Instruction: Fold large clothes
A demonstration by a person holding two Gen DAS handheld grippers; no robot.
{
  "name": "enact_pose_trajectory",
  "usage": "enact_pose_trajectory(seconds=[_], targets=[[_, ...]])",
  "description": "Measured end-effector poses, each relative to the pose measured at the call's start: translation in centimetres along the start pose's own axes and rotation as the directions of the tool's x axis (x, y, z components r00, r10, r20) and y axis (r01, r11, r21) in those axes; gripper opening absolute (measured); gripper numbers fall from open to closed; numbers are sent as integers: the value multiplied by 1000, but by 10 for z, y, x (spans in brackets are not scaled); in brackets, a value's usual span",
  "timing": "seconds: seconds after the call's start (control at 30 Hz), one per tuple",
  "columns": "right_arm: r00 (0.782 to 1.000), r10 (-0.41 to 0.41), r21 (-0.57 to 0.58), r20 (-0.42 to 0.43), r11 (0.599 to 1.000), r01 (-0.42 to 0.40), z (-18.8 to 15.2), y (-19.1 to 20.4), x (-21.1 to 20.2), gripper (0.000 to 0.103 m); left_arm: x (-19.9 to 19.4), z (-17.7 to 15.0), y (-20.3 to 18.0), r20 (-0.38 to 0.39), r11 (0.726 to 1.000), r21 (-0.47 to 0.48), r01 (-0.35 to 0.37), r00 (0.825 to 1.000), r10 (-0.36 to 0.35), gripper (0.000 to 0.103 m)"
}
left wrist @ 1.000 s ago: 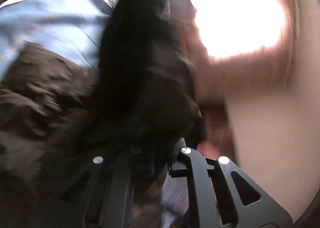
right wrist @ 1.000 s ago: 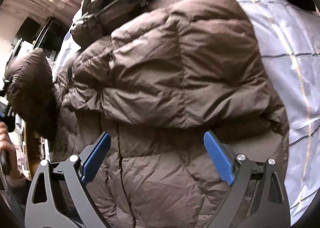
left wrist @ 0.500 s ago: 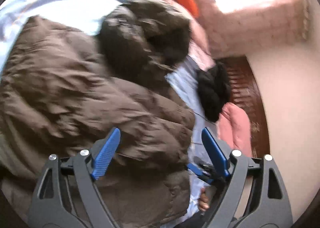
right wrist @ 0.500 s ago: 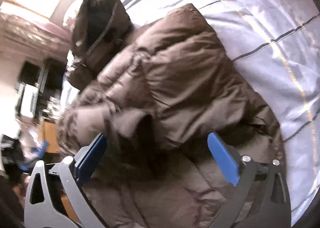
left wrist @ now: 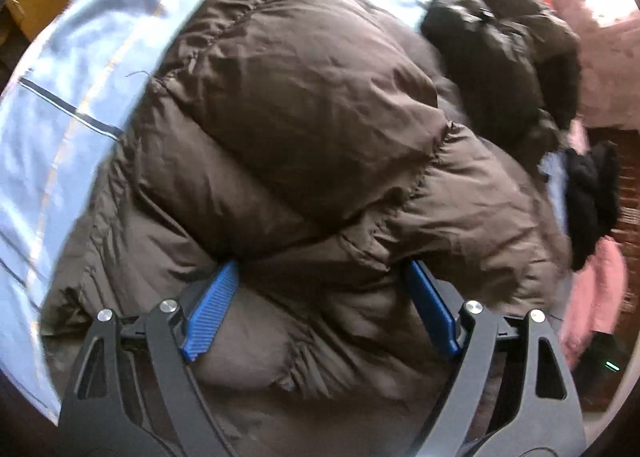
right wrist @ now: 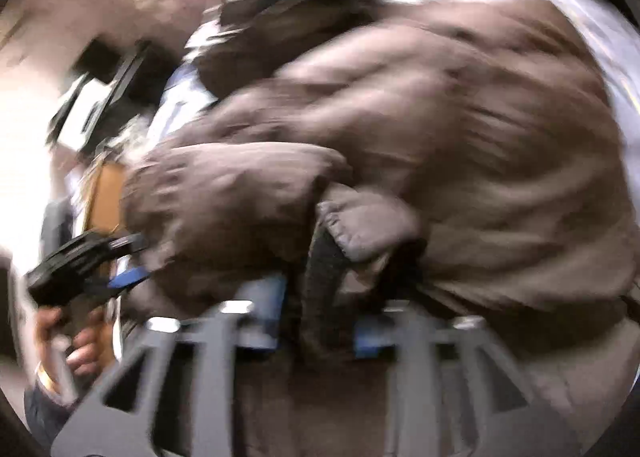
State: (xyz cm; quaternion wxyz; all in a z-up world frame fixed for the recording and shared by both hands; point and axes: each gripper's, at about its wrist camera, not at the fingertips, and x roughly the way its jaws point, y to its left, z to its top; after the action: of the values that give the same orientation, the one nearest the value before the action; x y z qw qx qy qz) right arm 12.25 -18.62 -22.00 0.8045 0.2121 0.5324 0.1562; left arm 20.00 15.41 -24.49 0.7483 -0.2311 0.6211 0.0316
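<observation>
- The brown puffer jacket point(left wrist: 304, 129) lay bunched on the bed, over a pale blue sheet point(left wrist: 68, 69) with dark stripes.
- Left claw point(left wrist: 320, 305) was spread wide, its blue pads point(left wrist: 210, 311) pressed against jacket folds on either side, with no cloth pinched between them.
- One sleeve point(left wrist: 288, 105) was folded across the jacket's body, just beyond the left claw.
- The dark hood point(left wrist: 508, 53) sat at the far right end of the jacket, near a pink pillow point(left wrist: 600, 69).
- A black garment point(left wrist: 592, 197) lay just right of the jacket at the bed's edge, with something pink point(left wrist: 600, 297) below it.
- Right wrist view was heavily blurred: the right claw point(right wrist: 320, 313) was narrowed on a dark fold of the jacket point(right wrist: 440, 137), beside a sleeve cuff point(right wrist: 360, 225).
- Off the jacket's left side in that view, a hand point(right wrist: 76, 341) gripped the other claw's black handle point(right wrist: 76, 269).
</observation>
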Motion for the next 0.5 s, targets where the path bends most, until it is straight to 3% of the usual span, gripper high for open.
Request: enact_pose_trajectory(seconds=[0.07, 0.17, 0.27, 0.4, 0.5], targets=[[998, -4, -102, 63, 995, 11, 3, 25, -7, 23, 2, 4, 10, 24, 999, -12, -47, 999, 48, 85], [991, -42, -200, 127, 977, 67, 6, 53, -10, 24, 4, 10, 28, 23, 997, -68, -47, 999, 49, 86], [990, -43, -173, 135, 983, 66, 4, 49, -8, 38, 1, 14, 44, 43, 992, -114, -61, 997, 66, 86], [992, -53, -112, 111, 992, 66, 2, 28, -2, 39, -2, 17, 54, 50, 986, -158, -58, 997, 67, 86], [998, -10, -12, 70, 1000, 11, 8, 13, 3, 44, -10, 15, 46, 80, 987, -123, -99, 991, 109, 86]])
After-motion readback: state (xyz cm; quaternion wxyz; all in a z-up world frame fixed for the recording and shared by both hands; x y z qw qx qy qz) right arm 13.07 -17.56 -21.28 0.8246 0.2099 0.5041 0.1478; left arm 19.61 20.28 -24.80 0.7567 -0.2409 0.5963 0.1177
